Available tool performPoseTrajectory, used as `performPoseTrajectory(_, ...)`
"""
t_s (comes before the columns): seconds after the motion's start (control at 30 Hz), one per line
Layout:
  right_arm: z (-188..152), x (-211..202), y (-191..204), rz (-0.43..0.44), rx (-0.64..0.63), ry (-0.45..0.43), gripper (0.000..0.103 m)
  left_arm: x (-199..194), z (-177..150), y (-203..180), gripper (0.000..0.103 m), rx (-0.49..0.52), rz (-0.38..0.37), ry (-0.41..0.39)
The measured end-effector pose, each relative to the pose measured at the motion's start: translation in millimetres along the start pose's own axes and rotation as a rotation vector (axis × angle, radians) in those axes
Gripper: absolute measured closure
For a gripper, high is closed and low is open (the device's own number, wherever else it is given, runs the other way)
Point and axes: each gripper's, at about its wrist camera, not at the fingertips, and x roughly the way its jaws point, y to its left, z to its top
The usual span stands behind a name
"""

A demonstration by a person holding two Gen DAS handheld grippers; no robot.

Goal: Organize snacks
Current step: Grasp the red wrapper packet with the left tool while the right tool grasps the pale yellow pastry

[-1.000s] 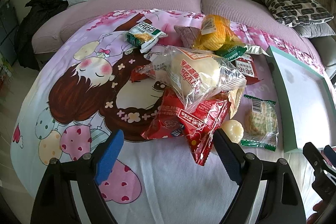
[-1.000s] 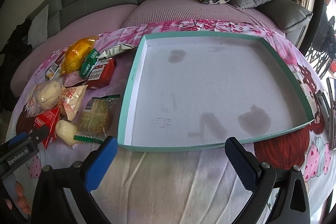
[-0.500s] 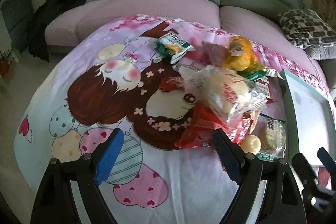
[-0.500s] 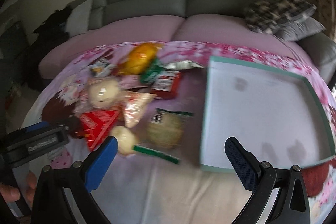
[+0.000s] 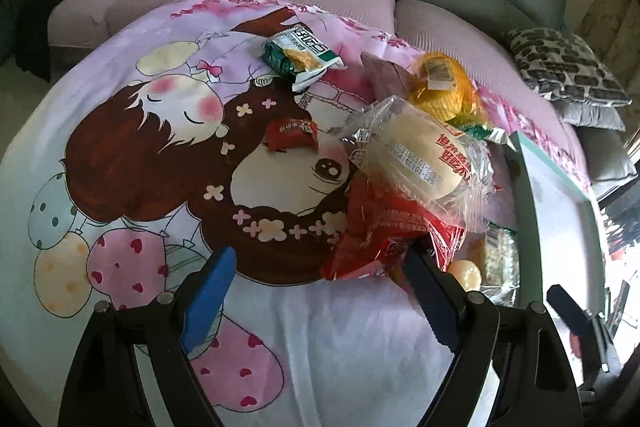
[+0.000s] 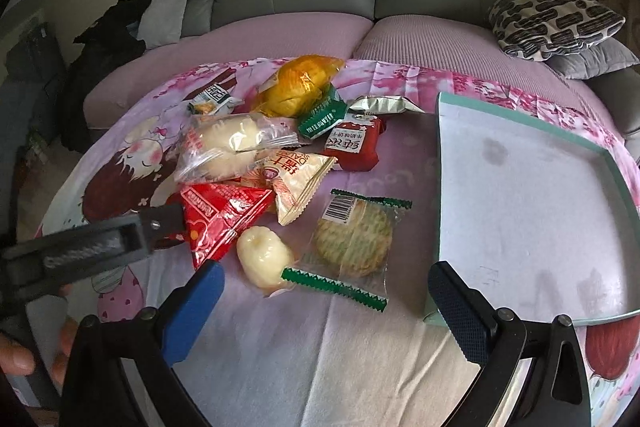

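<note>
**Now both grippers spread, snacks heaped beside the empty tray**

Clearly the left gripper [image 5: 320, 291] hangs over the cartoon-printed cloth [image 5: 132, 155] with its blue-padded fingers [image 5: 208, 291] spread wide and nothing between them; its right finger sits just at the lower edge of the red triangular packet [image 5: 384, 227], whether touching I cannot tell. Open cloth lies to its left and in front, up to the small red candy [image 5: 292, 135] and the green-and-white packet [image 5: 304, 55] lying apart from the heap. The bun in clear wrap [image 5: 420, 155] rests on top of the red packet.

The right gripper [image 6: 324, 307] also has its fingers spread and holds nothing. Between them, farther ahead, lie the round cracker in green-edged wrap [image 6: 352, 239] and the pale unwrapped sweet [image 6: 262, 259], close together. The teal-rimmed tray [image 6: 438, 187] stands just right of the cracker, its white floor bare of snacks, its near corner beside the right finger. A strip of bare cloth runs between cracker and tray wall. The left tool reaches in from the left of this view, near the red packet.

Against a second ago, the right view has swung from the tray to the snack pile; the left view has shifted leftward, the heap now at its right side. Snacks lie as before.
</note>
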Motion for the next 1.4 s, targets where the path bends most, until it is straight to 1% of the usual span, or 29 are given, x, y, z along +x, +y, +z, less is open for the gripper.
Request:
performPoseTrajectory(0.1,-0.5,-1.3,-2.0,0.004,0.004,0.0,0.0,-8.9,0.6,0.6,0.016,0.003,-0.009,-0.029)
performPoseTrajectory(0.17,-0.3,-1.9,-2.4,0.005,0.006,-0.001,0.0,-11.4,1.5,1.0,0.016,-0.01,-0.053,-0.039)
performPoseTrajectory(0.2,-0.3,-2.3,-2.4,0.004,0.004,-0.002,0.0,-9.3,1.6,-1.4,0.016,-0.008,-0.07,-0.034)
performPoseTrajectory(0.3,-0.6,-2.5,-2.5,-0.002,-0.001,-0.001,0.0,-0.8,2.4,-12.5,0.016,0.026,-0.067,-0.005)
performPoseTrajectory(0.37,-0.5,-2.0,-2.8,-0.005,0.002,0.0,0.0,0.5,2.2,-18.3,0.016,0.037,-0.094,-0.007)
performPoseTrajectory(0.43,-0.4,-1.8,-2.5,-0.008,0.0,0.0,0.0,3.6,1.5,-20.7,0.016,0.044,-0.09,-0.007)
performPoseTrajectory(0.5,-0.4,-1.5,-1.5,-0.013,-0.005,0.0,0.0,12.1,-0.2,-18.0,0.018,0.034,-0.081,0.017)
performPoseTrajectory(0.53,-0.4,-1.5,-1.2,-0.014,-0.007,-0.001,0.0,14.9,-1.1,-15.6,0.018,0.017,-0.105,0.027)
performPoseTrajectory(0.57,-0.4,-1.5,-0.4,-0.015,-0.012,-0.002,0.0,17.5,-1.6,-12.0,0.021,-0.008,-0.133,0.038)
performPoseTrajectory(0.6,-0.5,-1.3,0.4,-0.018,-0.017,-0.002,0.0,18.8,-1.5,-8.0,0.027,-0.03,-0.151,0.044)
performPoseTrajectory(0.73,-0.5,-1.7,5.8,-0.021,-0.041,-0.012,0.0,17.1,-1.7,2.4,0.038,-0.067,-0.164,0.04)
performPoseTrajectory(0.8,0.3,-1.8,9.8,-0.013,-0.054,-0.021,0.001,16.8,-3.5,7.9,0.046,-0.09,-0.173,0.046)
performPoseTrajectory(0.83,0.6,-1.7,12.2,-0.005,-0.061,-0.024,0.004,16.8,-4.2,11.9,0.048,-0.105,-0.178,0.049)
performPoseTrajectory(0.97,1.0,1.0,23.7,0.029,-0.09,-0.03,0.01,17.3,-4.2,25.7,0.05,-0.162,-0.212,0.051)
performPoseTrajectory(1.13,3.0,9.5,34.2,0.058,-0.115,-0.009,0.031,14.5,-6.2,39.4,0.054,-0.212,-0.231,0.048)
performPoseTrajectory(1.23,5.1,15.5,35.9,0.072,-0.103,0.006,0.036,13.6,-5.7,45.9,0.054,-0.234,-0.241,0.045)
performPoseTrajectory(1.3,5.8,21.1,37.2,0.072,-0.101,0.021,0.047,13.3,-5.6,48.8,0.054,-0.239,-0.247,0.044)
performPoseTrajectory(1.33,5.8,23.1,37.9,0.069,-0.101,0.025,0.051,12.8,-5.9,49.8,0.054,-0.239,-0.249,0.045)
performPoseTrajectory(1.4,6.6,26.3,38.4,0.064,-0.1,0.03,0.053,12.4,-6.5,51.2,0.054,-0.24,-0.254,0.044)
